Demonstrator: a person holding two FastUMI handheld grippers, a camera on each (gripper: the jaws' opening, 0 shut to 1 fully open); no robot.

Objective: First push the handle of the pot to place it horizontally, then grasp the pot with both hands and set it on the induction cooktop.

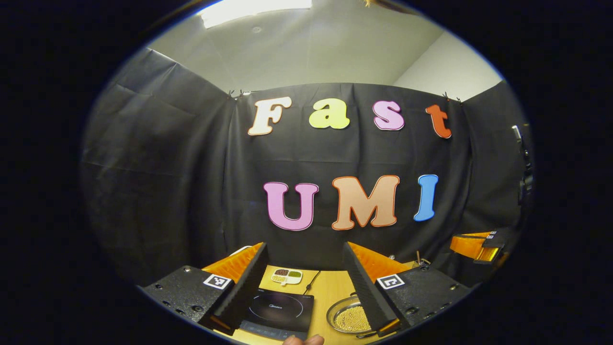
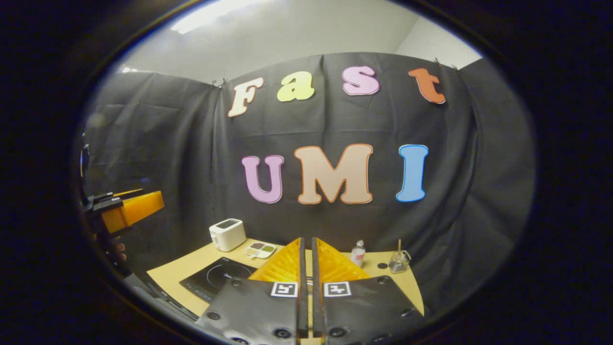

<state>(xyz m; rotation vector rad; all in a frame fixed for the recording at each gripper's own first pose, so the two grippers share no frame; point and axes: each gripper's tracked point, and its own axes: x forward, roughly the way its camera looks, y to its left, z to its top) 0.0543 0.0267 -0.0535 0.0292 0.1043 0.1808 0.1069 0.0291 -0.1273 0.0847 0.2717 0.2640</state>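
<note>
A metal pot [image 1: 348, 317] with yellowish grains inside stands on the wooden table [image 1: 330, 290], just right of the black induction cooktop [image 1: 278, 309]. My left gripper [image 1: 305, 245] is held above them, open with nothing between its fingers; its right finger [image 1: 366, 287] covers the pot's right side. Seen from the right gripper view, the cooktop [image 2: 218, 278] lies at the table's left. My right gripper [image 2: 306, 240] is shut, its fingers pressed together on nothing. Each gripper appears in the other's view, raised off the table: the right gripper [image 1: 479, 244] and the left gripper [image 2: 129, 208].
A white toaster [image 2: 227, 235] and a small divided dish [image 2: 260, 249] sit behind the cooktop. A small bottle [image 2: 357, 253] and a glass jar with a stick [image 2: 399, 261] stand at the back right. A cable [image 1: 311, 280] runs from the cooktop. A hand [image 1: 301, 340] shows at the bottom.
</note>
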